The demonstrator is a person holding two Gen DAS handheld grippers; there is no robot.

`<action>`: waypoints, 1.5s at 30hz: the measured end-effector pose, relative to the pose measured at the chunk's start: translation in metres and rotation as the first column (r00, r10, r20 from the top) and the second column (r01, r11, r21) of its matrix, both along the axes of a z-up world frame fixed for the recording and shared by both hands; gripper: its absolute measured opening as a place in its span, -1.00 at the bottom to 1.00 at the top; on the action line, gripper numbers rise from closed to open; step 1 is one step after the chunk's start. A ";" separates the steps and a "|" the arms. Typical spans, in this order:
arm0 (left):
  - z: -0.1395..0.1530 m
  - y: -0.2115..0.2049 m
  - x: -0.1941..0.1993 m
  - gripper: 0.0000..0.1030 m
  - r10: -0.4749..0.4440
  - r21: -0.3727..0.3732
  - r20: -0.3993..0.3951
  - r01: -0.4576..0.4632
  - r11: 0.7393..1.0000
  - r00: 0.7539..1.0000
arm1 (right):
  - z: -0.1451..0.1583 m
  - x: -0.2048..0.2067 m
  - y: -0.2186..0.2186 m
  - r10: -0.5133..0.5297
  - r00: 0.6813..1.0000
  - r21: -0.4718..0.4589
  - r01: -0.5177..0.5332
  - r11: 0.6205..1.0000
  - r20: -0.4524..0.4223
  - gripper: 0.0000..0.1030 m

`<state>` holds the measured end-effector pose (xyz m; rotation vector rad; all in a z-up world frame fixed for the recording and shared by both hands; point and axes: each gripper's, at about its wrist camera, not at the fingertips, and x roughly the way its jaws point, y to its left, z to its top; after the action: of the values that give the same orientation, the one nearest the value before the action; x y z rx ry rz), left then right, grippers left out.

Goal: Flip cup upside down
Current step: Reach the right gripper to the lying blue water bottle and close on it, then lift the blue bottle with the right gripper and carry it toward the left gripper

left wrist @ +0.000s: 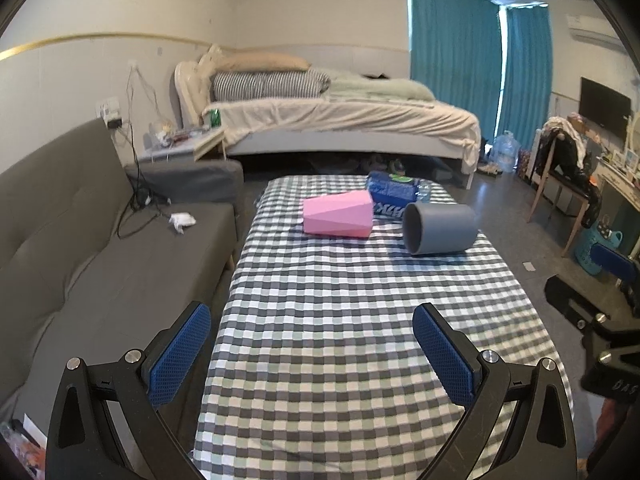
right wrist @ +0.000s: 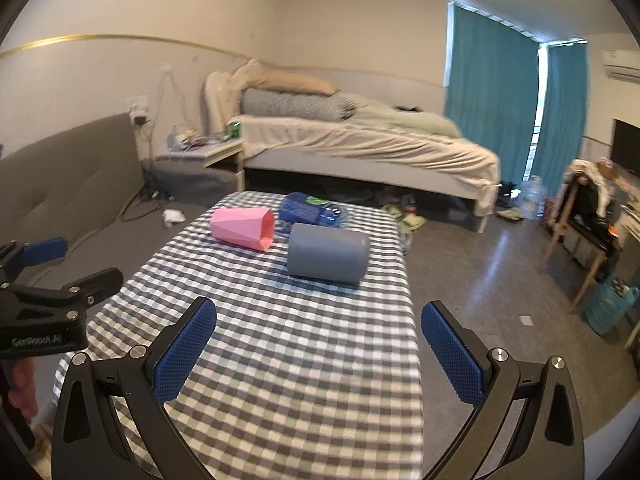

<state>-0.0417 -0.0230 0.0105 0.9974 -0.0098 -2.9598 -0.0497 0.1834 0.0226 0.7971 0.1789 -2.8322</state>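
Note:
A grey round cup [left wrist: 440, 229] lies on its side on the checkered table [left wrist: 340, 340], far right, its mouth facing left toward me. A pink faceted cup [left wrist: 338, 216] lies on its side to its left. In the right wrist view the grey cup [right wrist: 327, 254] and the pink cup [right wrist: 244, 227] lie ahead of my fingers. My left gripper [left wrist: 312, 336] is open and empty over the near table. My right gripper [right wrist: 319, 330] is open and empty, short of the grey cup.
A blue pack [left wrist: 390, 192] and a water bottle [right wrist: 332, 214] lie behind the cups. A grey sofa [left wrist: 80, 240] runs along the left, a bed [left wrist: 340, 120] stands behind, and a chair [left wrist: 568, 168] stands at the right.

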 end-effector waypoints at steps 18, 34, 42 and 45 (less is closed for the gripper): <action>-0.015 -0.020 -0.153 1.00 0.117 0.000 0.165 -0.118 0.993 0.979 | -0.010 -0.250 -0.045 0.220 0.908 0.257 -0.321 0.911 0.355 1.00; -0.056 -0.033 -0.205 1.00 0.132 0.026 0.275 -0.144 0.989 0.952 | -0.081 -0.345 -0.087 0.303 0.782 0.329 -0.531 0.781 0.545 0.91; -0.062 -0.031 -0.200 1.00 0.124 0.004 0.289 -0.131 0.991 0.949 | -0.098 -0.356 -0.094 0.257 0.769 0.338 -0.519 0.785 0.585 0.46; -0.059 -0.033 -0.198 1.00 0.129 0.006 0.286 -0.136 0.991 0.950 | -0.078 -0.348 -0.087 0.251 0.799 0.326 -0.479 0.815 0.546 0.43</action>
<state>-0.2394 -0.0557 -0.0481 1.3613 0.0876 -2.6776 -0.3975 0.0963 -0.0550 1.3584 0.8397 -2.1450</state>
